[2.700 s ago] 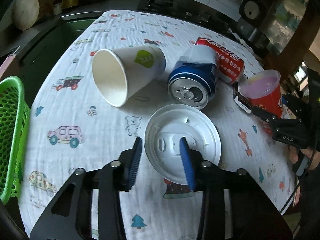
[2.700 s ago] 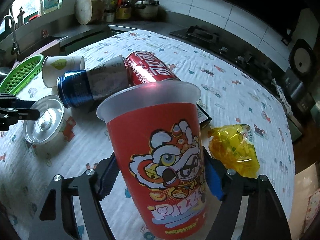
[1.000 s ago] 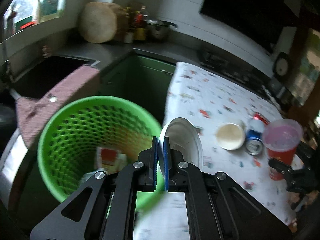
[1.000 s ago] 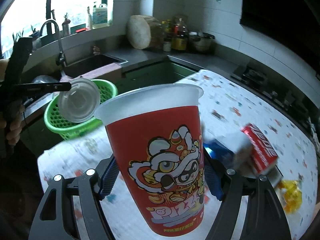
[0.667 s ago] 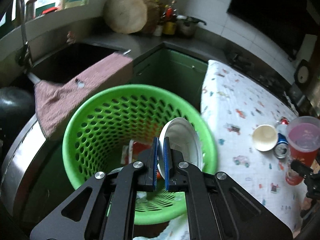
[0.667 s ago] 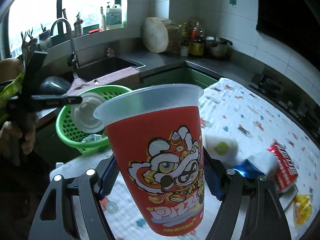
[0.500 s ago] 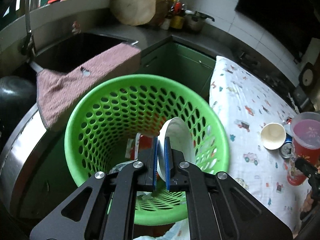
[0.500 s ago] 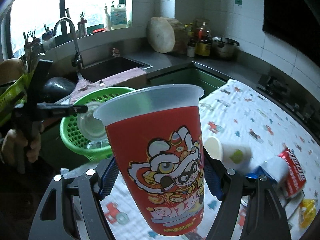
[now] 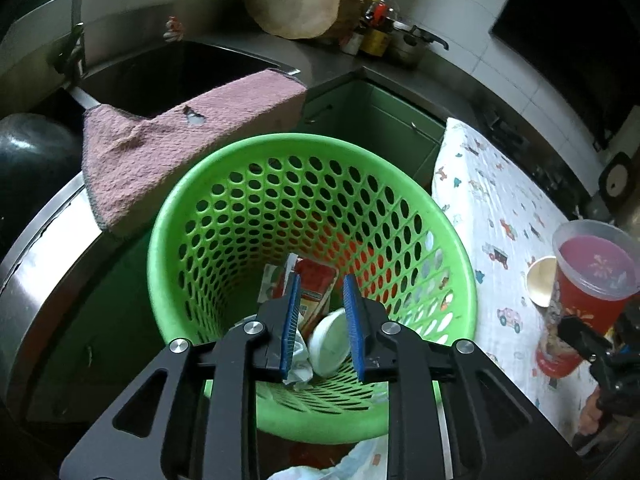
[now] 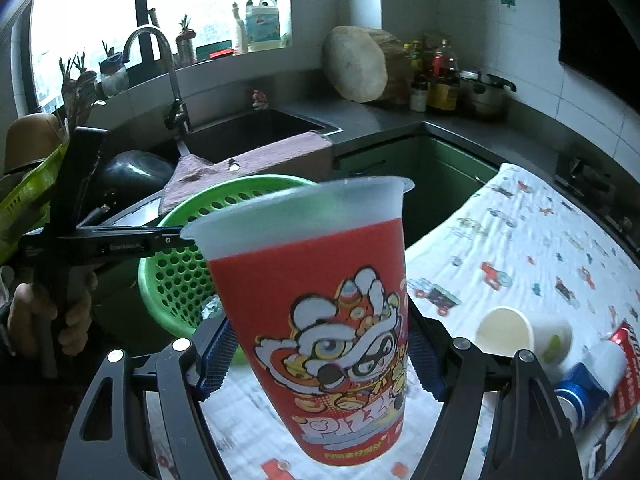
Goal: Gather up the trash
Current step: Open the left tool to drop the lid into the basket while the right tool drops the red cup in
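Down in the green basket (image 9: 224, 216), centre of frame: white lid (image 9: 330, 340) now loose among wrappers, left claw (image 9: 322, 322) just opened, released, nothing pinched. One piece binned. Right claw (image 10: 320, 364) clenched on red cup (image 10: 320, 320), probably next in.

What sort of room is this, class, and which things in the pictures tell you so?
Most likely a home kitchen: a sink with a curved tap, cooking bottles and a lidded pot on the worktop, and tiled walls.
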The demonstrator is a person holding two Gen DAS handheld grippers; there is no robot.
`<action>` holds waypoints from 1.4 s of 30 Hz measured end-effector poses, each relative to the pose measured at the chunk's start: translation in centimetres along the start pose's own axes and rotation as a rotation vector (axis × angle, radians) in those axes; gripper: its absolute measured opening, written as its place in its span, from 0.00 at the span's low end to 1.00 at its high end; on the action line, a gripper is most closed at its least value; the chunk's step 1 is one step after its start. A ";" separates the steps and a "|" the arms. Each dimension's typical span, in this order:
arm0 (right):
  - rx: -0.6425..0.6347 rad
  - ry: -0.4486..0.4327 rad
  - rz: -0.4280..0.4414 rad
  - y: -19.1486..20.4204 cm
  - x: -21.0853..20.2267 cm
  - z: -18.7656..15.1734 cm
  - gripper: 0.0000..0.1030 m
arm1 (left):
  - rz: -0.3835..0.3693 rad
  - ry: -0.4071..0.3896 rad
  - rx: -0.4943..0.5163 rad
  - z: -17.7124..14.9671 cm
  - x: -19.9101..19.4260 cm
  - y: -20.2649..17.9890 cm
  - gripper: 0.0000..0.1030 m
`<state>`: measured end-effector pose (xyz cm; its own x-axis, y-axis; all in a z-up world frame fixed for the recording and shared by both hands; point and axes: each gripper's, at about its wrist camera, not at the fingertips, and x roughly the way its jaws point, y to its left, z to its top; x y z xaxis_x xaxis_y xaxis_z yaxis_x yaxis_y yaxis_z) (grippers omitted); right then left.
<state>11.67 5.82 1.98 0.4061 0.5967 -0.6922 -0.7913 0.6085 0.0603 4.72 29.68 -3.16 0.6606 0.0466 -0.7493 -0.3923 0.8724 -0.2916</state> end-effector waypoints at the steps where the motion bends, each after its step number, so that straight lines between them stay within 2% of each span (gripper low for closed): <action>1: -0.002 0.002 0.007 0.2 0.3 0.1 0.70 | 0.001 -0.001 -0.009 0.0 -0.1 0.2 0.33; 3: -0.009 0.011 0.017 0.7 1.1 0.2 0.70 | 0.008 -0.022 -0.026 -0.1 -0.8 0.7 0.46; 9: -0.022 0.029 0.038 1.9 3.2 0.6 0.69 | 0.008 -0.048 -0.045 -0.3 -2.2 1.3 0.50; 12: -0.028 0.026 0.043 2.4 4.0 1.2 0.68 | 0.008 -0.058 -0.056 -0.4 -2.6 1.6 0.55; 21: -0.041 0.025 0.075 4.0 5.7 2.6 0.68 | 0.006 -0.054 -0.072 -0.6 -2.5 2.0 0.55; 25: -0.028 0.016 0.095 4.0 5.7 2.6 0.82 | 0.005 -0.052 -0.081 -0.8 -2.6 2.3 0.58; 28: -0.040 0.013 0.086 4.1 5.4 2.5 0.82 | 0.007 -0.054 -0.085 -0.8 -2.7 2.3 0.59; 37: -0.022 -0.009 0.058 2.7 2.9 1.4 0.83 | -0.004 -0.055 -0.069 -0.9 -2.8 1.0 0.62; 42: 0.011 -0.028 0.012 0.6 0.5 0.2 0.84 | -0.013 -0.062 -0.048 -0.9 -3.0 -0.6 0.65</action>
<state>11.48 6.65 1.78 0.4096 0.6185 -0.6706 -0.7911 0.6068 0.0765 2.37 28.60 -1.24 0.7036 0.0663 -0.7075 -0.4122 0.8490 -0.3305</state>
